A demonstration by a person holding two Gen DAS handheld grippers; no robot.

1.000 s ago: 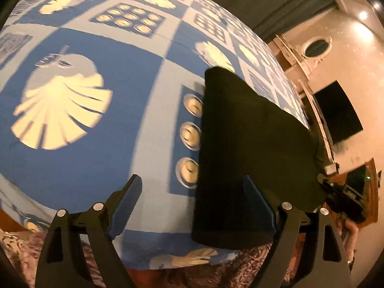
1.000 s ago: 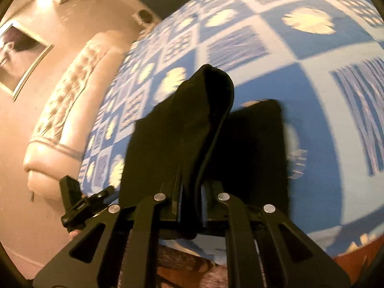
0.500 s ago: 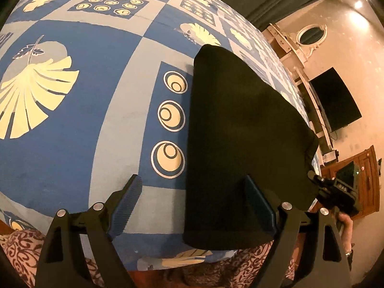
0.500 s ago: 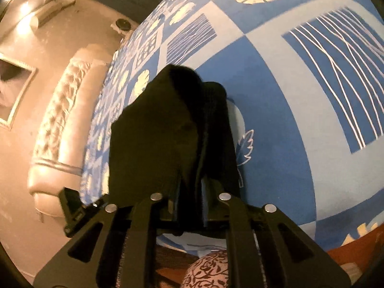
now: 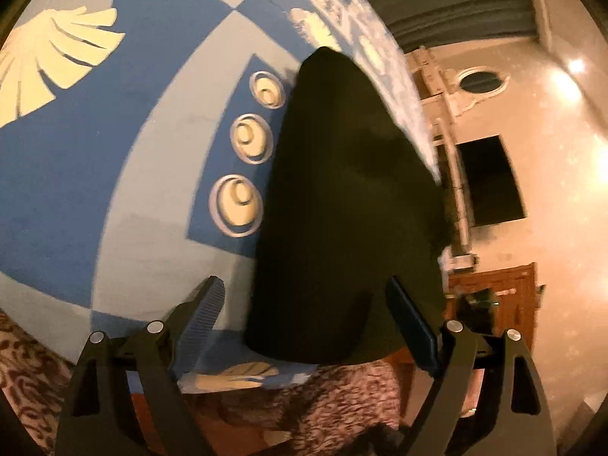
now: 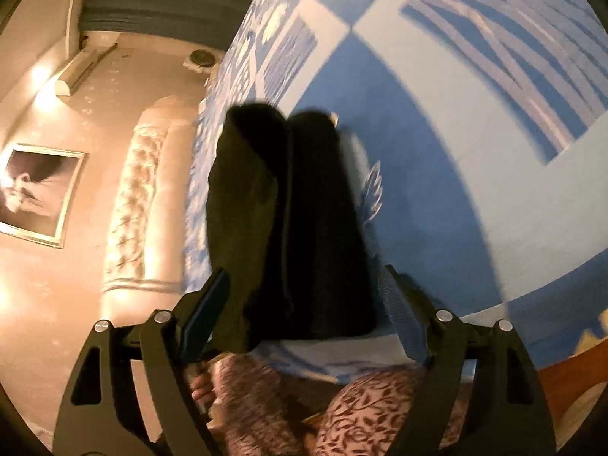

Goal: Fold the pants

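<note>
The black pants (image 5: 342, 205) lie folded on the blue patterned bed cover (image 5: 114, 174), near its front edge. In the right wrist view the pants (image 6: 300, 220) show as a narrow folded stack with a crease down the middle. My left gripper (image 5: 307, 304) is open, its fingers either side of the near end of the pants. My right gripper (image 6: 304, 296) is open too, its fingers spread either side of the near end of the stack, holding nothing.
The bed cover (image 6: 475, 152) stretches far ahead. A tufted cream headboard (image 6: 133, 197) and framed picture (image 6: 34, 193) are at the left. A dark screen (image 5: 490, 182) and wooden cabinet (image 5: 494, 296) are at the right. A patterned garment (image 6: 342, 410) is below the grippers.
My right gripper has opened and let go of the pants, which now lie flat as a folded stack. My left gripper stayed open and shifted slightly.
</note>
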